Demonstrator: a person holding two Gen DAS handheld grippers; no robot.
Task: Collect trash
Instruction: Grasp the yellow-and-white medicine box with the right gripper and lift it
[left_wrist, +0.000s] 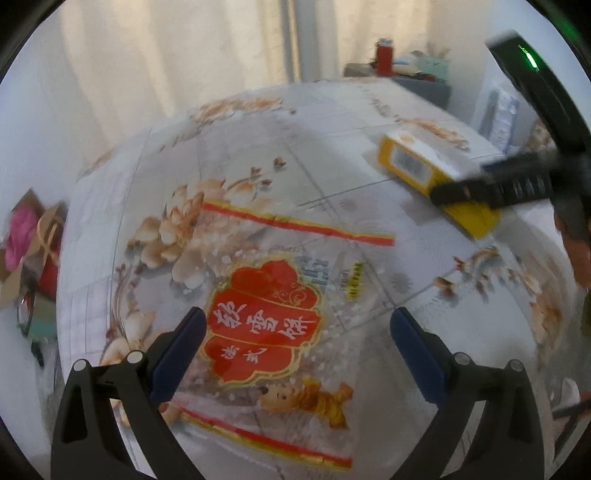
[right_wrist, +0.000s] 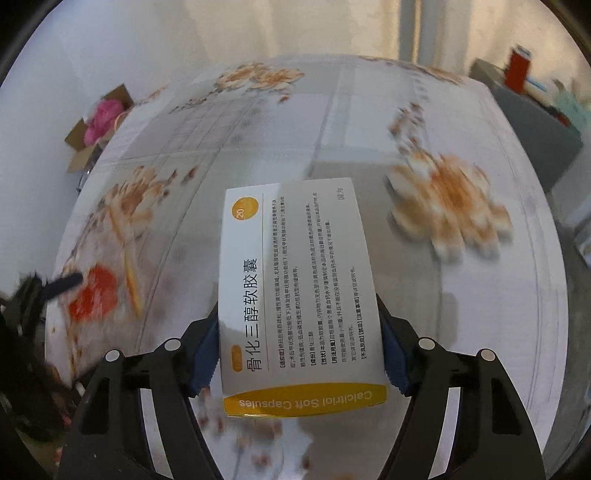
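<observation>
A clear snack wrapper (left_wrist: 266, 325) with a red label and red-gold borders lies flat on the flower-printed table (left_wrist: 332, 122). My left gripper (left_wrist: 297, 317) hovers just above it, open, one blue pad on each side of the label. A white and yellow medicine box (right_wrist: 299, 295) marked "Calcitriol Soft Capsules" sits between the fingers of my right gripper (right_wrist: 297, 306), whose blue pads press on its two long sides. In the left wrist view the same medicine box (left_wrist: 417, 155) shows at the upper right with the right gripper's dark fingers (left_wrist: 480, 188) across it. The wrapper (right_wrist: 94, 291) appears blurred at the left of the right wrist view.
An open cardboard carton (left_wrist: 26, 236) with something pink inside stands on the floor beyond the table's left edge. A grey stand (left_wrist: 424, 85) past the far right corner carries a red jar (left_wrist: 384, 55) and small items. Pale curtains hang behind.
</observation>
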